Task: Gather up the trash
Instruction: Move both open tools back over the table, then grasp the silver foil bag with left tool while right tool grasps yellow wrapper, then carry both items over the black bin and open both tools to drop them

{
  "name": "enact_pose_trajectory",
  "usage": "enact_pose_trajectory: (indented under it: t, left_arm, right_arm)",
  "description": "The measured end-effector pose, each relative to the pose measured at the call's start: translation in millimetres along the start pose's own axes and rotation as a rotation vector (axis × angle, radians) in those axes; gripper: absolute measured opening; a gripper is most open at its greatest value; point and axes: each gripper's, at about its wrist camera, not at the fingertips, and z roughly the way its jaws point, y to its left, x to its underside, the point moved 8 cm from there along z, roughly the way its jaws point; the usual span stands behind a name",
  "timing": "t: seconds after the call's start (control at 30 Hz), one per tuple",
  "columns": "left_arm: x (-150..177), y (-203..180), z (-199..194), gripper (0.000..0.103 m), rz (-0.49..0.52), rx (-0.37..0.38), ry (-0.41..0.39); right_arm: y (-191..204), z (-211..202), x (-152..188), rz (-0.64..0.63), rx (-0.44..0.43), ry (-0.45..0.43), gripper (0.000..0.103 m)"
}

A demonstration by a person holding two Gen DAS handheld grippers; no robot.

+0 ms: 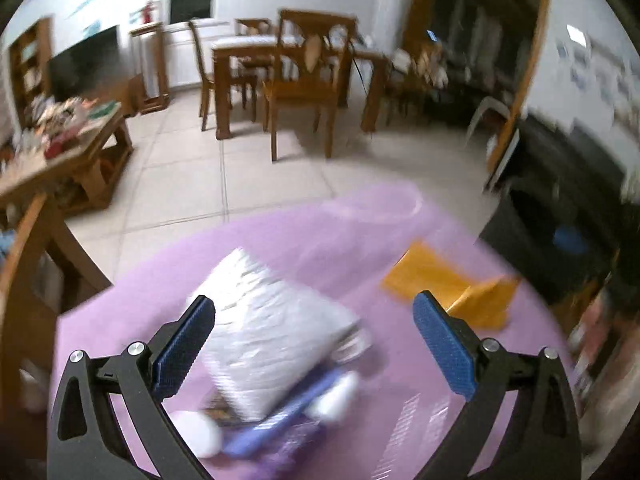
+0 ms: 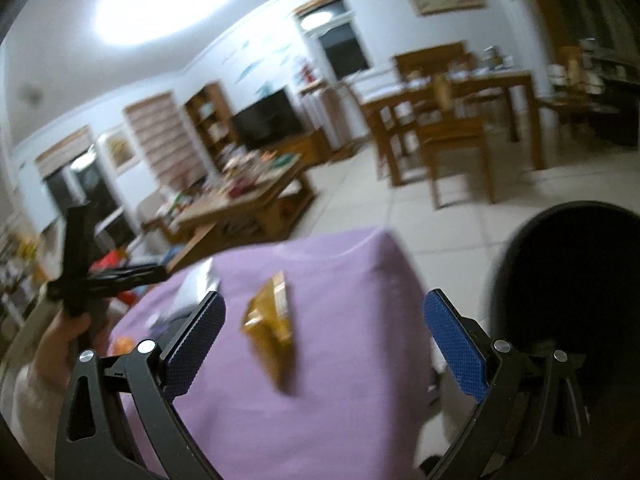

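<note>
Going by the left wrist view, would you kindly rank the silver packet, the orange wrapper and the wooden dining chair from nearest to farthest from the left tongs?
1. Silver packet: on the purple cloth, between the open left tongs.
2. Orange wrapper: on the cloth, ahead to the right.
3. Wooden dining chair: across the tiled floor, far ahead.

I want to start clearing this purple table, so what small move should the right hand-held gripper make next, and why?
Probably ease the right hand-held gripper forward and down onto the yellow wrapper. Its jaws stand wide open with nothing between them, and the wrapper lies loose on the purple cloth just ahead, between the fingers' lines. The black bin sits close at the right for the drop.
</note>
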Motion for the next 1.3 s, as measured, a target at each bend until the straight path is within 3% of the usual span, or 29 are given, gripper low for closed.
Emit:
enact_pose_trajectory:
  t: [0.1, 0.3, 0.43, 0.63, 0.83, 0.93, 1.07, 1.3]
  left_arm:
    - [11.1, 12.7, 15.5, 0.098, 0.088, 0.013, 0.067]
    - [24.3, 21.3, 49.4, 0.098, 0.267, -0.004, 0.161]
    - [26.1, 16.5, 57.0, 0.098, 0.363, -0.001, 0.157]
    - [21.6, 19.6, 66.6, 0.098, 0.39, 0.013, 0.164]
    - [19.8, 17.6, 66.6, 0.097, 0.327, 0.085, 0.145]
    - [20.9, 18.1, 64.4, 0.092, 0.311, 0.094, 0.133]
    - [18.1, 18.6, 54.4, 0.071, 0.244, 0.108, 0.098]
    - [18.1, 24.3, 36.5, 0.066, 0.159, 0.121, 0.03]
  right_arm:
    - [29.6, 29.3, 8.5, -0.052, -0.046, 0.082, 0.097]
    - [59.0, 69.1, 17.3, -0.093, -0.054, 0.172, 0.097]
    - [63.3, 88.8, 19.4, -0.068, -0.077, 0.216, 0.097]
    - [71.5, 112.5, 24.9, -0.076, -0.052, 0.27, 0.089]
    - [80.0, 125.8, 45.6, -0.074, -0.027, 0.355, 0.05]
    - [82.1, 123.8, 47.6, -0.082, -0.025, 0.344, 0.04]
    - [84.9, 119.5, 45.0, -0.091, -0.025, 0.327, 0.035]
    - [84.7, 92.1, 34.0, -0.055, -0.067, 0.247, 0.033]
